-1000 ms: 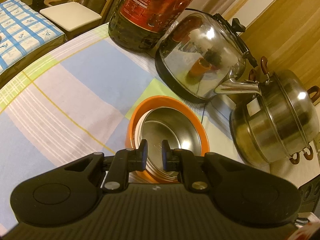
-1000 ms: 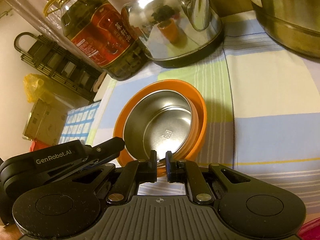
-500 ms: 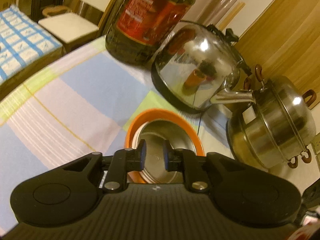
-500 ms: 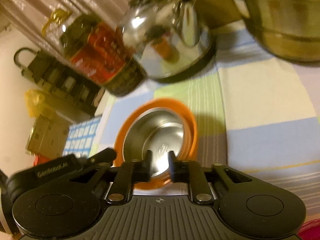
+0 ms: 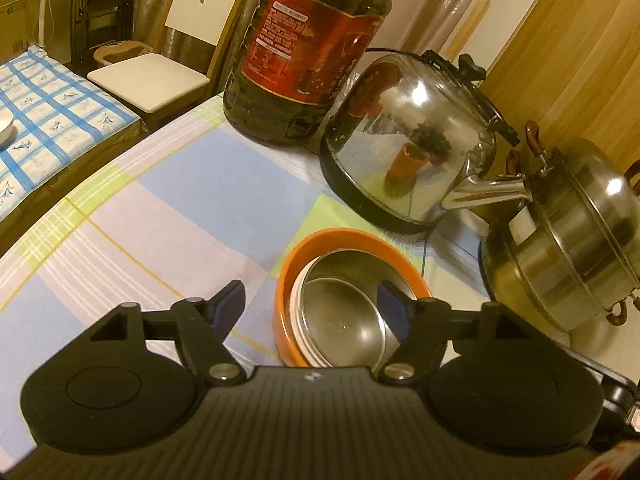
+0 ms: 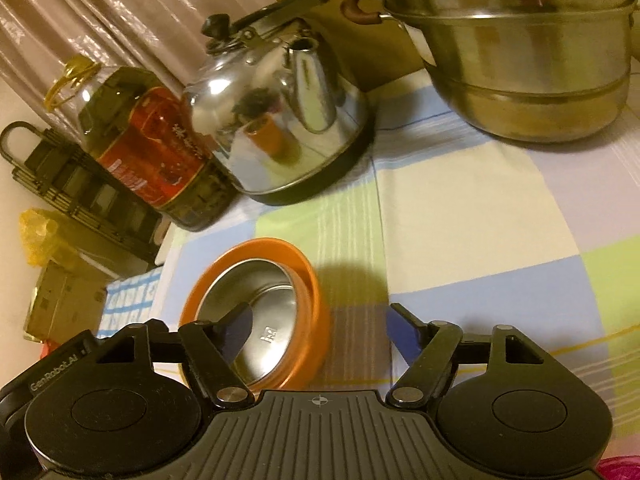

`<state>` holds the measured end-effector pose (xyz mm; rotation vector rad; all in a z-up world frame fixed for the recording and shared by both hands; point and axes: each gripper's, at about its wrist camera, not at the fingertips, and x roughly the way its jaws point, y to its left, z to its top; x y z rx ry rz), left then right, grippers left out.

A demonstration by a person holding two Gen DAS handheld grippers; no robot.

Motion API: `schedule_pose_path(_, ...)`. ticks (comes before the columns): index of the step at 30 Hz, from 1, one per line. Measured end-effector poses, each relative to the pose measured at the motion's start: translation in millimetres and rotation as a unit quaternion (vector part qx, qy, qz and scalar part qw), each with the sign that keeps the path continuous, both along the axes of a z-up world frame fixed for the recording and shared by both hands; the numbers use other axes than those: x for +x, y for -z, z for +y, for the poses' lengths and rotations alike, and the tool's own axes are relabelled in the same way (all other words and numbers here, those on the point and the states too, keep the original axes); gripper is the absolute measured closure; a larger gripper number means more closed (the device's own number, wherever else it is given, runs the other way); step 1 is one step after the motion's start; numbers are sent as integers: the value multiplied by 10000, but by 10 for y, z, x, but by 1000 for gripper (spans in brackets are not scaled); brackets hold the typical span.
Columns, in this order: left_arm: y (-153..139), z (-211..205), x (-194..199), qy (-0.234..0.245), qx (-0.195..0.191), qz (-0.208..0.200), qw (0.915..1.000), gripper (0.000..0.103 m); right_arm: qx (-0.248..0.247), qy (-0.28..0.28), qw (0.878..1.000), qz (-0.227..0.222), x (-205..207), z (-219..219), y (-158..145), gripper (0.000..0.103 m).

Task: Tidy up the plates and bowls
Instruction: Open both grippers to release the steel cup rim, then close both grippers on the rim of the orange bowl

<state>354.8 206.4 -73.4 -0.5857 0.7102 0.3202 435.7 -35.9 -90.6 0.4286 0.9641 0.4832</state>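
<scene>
Both grippers, left (image 5: 312, 308) and right (image 6: 320, 326), have just spread their jaws, nothing between them; nudging the nested steel bowl (image 5: 344, 312) at lower centre could tip it in the orange bowl (image 5: 288, 272).

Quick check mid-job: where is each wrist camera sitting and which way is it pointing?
Left wrist: on the left gripper, angled down at the nested bowls, kettle beyond; open jaws show.
Right wrist: on the right gripper, angled down, bowls lower left; open jaws and the left gripper's body show.
Shared: bowls, kettle, oil bottle, steamer pot.
</scene>
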Motion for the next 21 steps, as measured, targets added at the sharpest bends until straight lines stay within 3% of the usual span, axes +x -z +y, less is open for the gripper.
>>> schedule_pose_path(4,57,-1,28,51,-27,136,9999,24,-30,3,10000,76,32,-14,65,23)
schedule_pose_path(13,223,21,77,110,-136,352,9992,23,-149,-51,9997,182,87,66,201,21)
schedule_pose_path(21,391,94,135,106,-246,503,9984,23,-353,-188,9992,-22,90,194,283,21)
